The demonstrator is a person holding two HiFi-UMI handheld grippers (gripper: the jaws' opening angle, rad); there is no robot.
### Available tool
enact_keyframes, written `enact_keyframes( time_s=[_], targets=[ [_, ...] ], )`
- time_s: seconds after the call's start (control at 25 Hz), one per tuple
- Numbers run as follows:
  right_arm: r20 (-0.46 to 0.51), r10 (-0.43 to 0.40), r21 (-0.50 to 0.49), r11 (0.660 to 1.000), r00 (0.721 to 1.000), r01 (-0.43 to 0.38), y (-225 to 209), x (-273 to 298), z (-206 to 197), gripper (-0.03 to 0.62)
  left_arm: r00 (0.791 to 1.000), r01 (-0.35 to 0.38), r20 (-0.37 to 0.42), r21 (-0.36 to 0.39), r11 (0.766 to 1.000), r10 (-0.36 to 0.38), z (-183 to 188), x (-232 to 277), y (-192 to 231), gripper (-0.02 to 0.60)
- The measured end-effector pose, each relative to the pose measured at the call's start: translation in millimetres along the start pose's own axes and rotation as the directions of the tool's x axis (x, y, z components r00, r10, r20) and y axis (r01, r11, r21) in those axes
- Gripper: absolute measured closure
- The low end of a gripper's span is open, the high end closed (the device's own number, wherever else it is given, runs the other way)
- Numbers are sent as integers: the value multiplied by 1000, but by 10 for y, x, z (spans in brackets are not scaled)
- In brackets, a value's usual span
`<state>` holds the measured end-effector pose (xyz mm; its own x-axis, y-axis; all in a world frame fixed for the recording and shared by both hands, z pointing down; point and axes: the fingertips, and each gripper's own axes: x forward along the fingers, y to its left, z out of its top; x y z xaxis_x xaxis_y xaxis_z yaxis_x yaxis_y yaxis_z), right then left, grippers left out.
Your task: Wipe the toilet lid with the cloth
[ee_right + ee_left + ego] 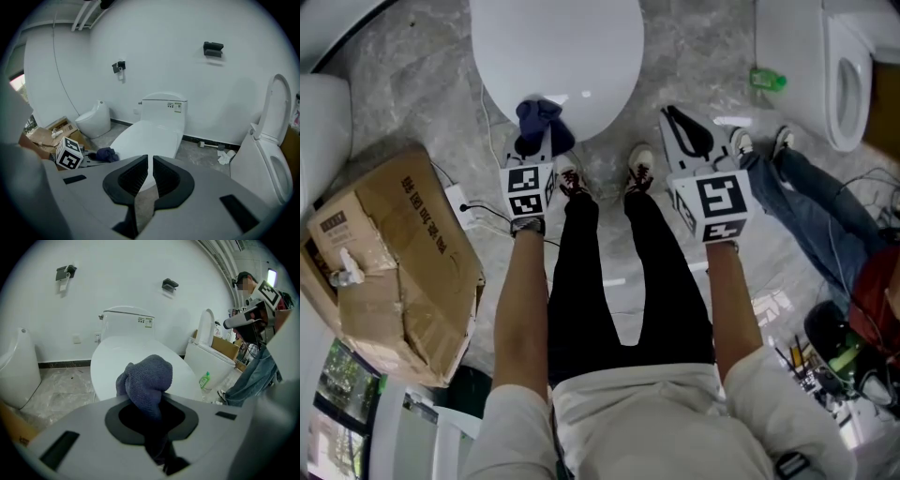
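**Toilet lid** [558,56]: white, closed. In the head view its long axis ran 12 to 6 o'clock. The rounded front end pointed to 6, toward the wearer's shoes. The cistern end lay out of frame at 12.

**Cloth** [542,122]: dark blue, bunched into a lump. It sat at the lid's front rim, at about 7 o'clock on the lid's outline. Whether it pressed on the lid could not be told.

**Left gripper** [534,155]: its jaws were clamped on the cloth. The lower folds were pinched between the pads, and the bulk stuck out past the tips toward 12 o'clock, over the lid.

**Right gripper** [675,120]: at 4 o'clock from the lid's front, over the floor [694,37]. Its jaws were drawn almost together with only a thin slit between them, and nothing was held. The cloth lay well apart from it, toward 9 o'clock.

**Containers**
- **Cardboard box** [394,253], at 8 o'clock in the head view. It was crumpled with its flaps folded over, so the contents were hidden. A small pale item lay on top.
- **Second toilet** [836,70], at 2 o'clock, seat raised and bowl open. The inside could not be made out.
- **Green bottle** [767,81], lying on the floor just beside the second toilet.
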<state>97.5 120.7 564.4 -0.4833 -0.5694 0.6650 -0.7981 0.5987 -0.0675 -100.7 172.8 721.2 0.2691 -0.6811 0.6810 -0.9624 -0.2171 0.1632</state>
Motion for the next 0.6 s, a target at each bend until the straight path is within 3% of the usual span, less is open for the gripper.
enact_keyframes(
  time_s=[0.2,0.48,0.6],
  targets=[
    [1,-5,-15,1000,1000,5,76,43,98,542,1000,-1,-15,60,998,2,-32,-52,202,529],
    [25,-24,-34,999,999,25,79,22,380,542,999,-21,-25,29,999,22,36,-268,518,529],
    [46,-35,-39,999,998,37,86,-71,633,542,999,-52,-15,-20,998,52,163,-459,653,529]
  ],
)
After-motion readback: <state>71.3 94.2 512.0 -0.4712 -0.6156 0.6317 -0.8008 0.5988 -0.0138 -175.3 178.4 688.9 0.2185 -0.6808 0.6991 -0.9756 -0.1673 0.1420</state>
